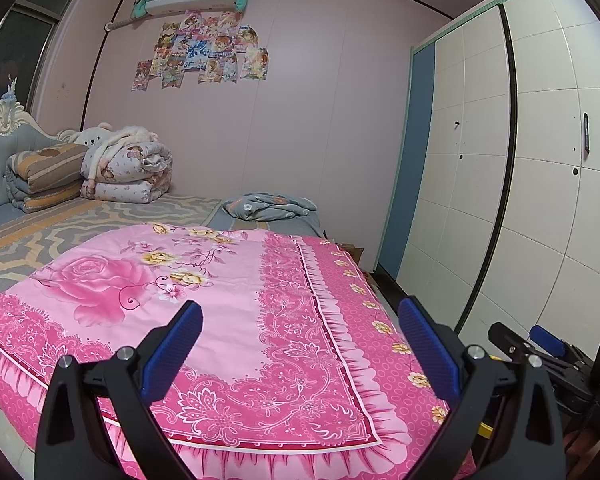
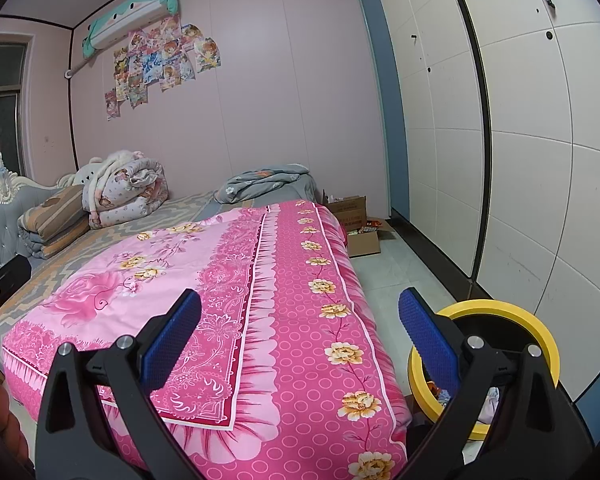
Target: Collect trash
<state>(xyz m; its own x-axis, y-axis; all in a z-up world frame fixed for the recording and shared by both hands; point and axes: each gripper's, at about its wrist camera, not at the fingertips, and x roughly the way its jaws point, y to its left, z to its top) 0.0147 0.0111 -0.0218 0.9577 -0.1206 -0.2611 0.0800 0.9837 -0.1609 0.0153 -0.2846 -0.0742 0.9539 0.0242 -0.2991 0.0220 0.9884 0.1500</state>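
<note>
Both black, blue-padded grippers, left gripper (image 1: pixel 300 344) & right gripper (image 2: pixel 300 340), gape wide w/ nothing held over the pink floral bedspread (image 1: pixel 228 312); round yellow-rimmed trash bin (image 2: pixel 500 312) sits just right of bed, so scan slowly for trash, approx. none visible on bedspread.

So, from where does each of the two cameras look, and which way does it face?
Left wrist: sits on the left gripper, above the bed's foot, faces along the pink quilt to the posters; its open fingers and the right gripper show.
Right wrist: sits on the right gripper, further right, faces the same way; open fingers and yellow bin show.
Shared: quilt, posters, wardrobe.
</note>
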